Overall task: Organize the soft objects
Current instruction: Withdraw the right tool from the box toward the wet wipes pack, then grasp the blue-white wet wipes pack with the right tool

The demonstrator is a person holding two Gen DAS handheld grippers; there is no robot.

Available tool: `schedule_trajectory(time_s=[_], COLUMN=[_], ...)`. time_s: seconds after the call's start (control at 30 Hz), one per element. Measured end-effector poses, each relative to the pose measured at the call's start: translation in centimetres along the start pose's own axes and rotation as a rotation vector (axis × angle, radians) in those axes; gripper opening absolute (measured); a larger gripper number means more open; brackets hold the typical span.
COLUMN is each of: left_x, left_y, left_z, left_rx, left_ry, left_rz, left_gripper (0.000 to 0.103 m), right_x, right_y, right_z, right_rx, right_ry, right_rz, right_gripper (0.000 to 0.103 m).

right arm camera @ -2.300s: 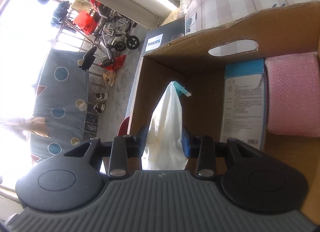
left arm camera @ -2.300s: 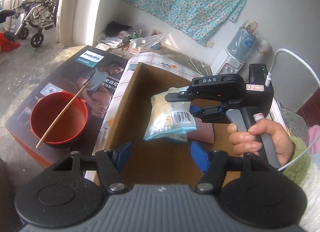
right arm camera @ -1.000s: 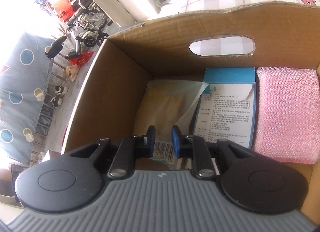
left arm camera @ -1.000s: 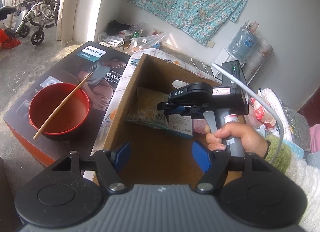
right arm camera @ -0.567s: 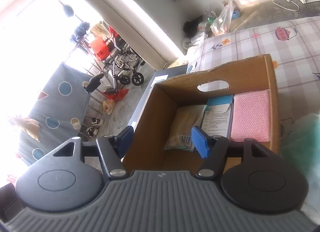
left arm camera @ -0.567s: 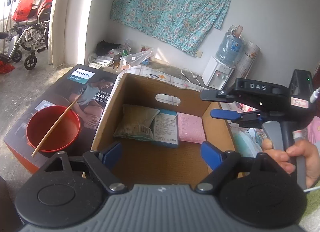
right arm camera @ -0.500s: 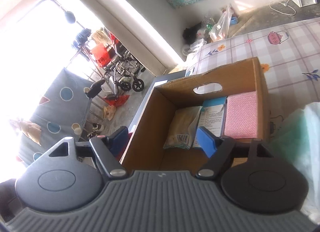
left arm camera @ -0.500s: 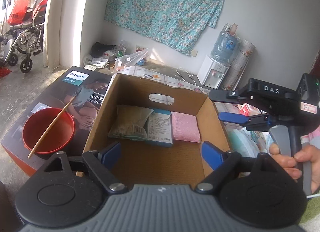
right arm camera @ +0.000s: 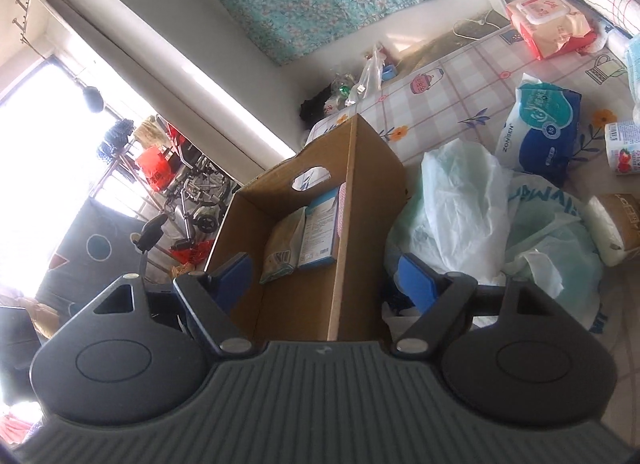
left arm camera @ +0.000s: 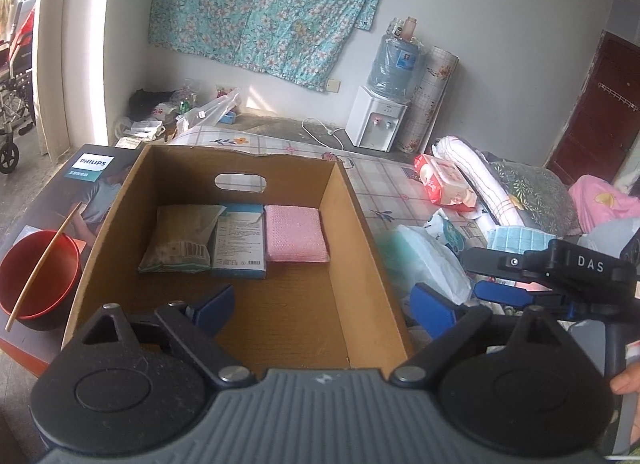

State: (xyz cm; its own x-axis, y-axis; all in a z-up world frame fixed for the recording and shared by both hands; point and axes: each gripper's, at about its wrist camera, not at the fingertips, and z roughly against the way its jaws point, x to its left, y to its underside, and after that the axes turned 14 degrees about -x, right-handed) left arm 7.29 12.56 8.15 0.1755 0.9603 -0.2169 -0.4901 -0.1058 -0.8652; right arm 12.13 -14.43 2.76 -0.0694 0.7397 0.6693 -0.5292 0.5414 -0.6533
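Sitting between picks | both tongs wide open, empty: left tongs (left arm camera: 322,306) over cardboard box (left arm camera: 356,224), right tongs (right arm camera: 322,274) at its right wall | three packs lie in box | next I'd target blue tissue pack (right arm camera: 538,126) on mat

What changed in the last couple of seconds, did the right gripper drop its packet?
Yes. The right gripper let go of the packet, now lying in the box beside the blue pack, then opened and pulled back out. The left gripper stayed open; the pink cloth stayed put.
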Motion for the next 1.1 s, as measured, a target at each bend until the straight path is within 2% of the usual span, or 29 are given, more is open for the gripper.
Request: schedule_trajectory(time_s=[0.2,0.3,0.5,0.67,0.8,1.03,1.1], left_x=[-2.5,-3.9,-7.3,-10.6,-13.1,-18.1,-19.3], left_y=[-0.3,-1.0,-4.3,-7.1,-7.9,-5.4,-4.4], left_z=[-0.6,-1.0,-4.0,-10.6,-16.9,-27.4,-30.0], left_rx=[0.021,0.025,0.062,0.116,0.188,0.339,0.391], left_ry=[0.01,0.016,0.073,0.141,0.211,0.316,0.332], left_rz=[-0.048,-0.103,-0.263,-0.379,-0.418,-0.52,-0.531], left_gripper=[0.096,0.096,0.101,0.101,0.101,0.1,0.096], right_x=[-1.8,-2.2,-3.2,-6.1,-10.6,-18.0,-19.5], right_y=[-0.3,-0.8,-5.0,-9.8,-12.7,-14.2,-14.5], right_z=[1.1,1.5,1.8,-0.3,-4.1,-10.7,-12.1], right_rx=[-0.009,-0.014,-0.075,-0.098,-0.03,0.106,0.134], right_ry=[-0.001,-0.005,0.009,0.098,0.189,0.342,0.367], right_rz=[-0.04,-0.045,-0.004,0.009,-0.068,-0.199,-0.219], right_gripper=[0.081,0.081,0.081,0.081,0.081,0.081,0.081])
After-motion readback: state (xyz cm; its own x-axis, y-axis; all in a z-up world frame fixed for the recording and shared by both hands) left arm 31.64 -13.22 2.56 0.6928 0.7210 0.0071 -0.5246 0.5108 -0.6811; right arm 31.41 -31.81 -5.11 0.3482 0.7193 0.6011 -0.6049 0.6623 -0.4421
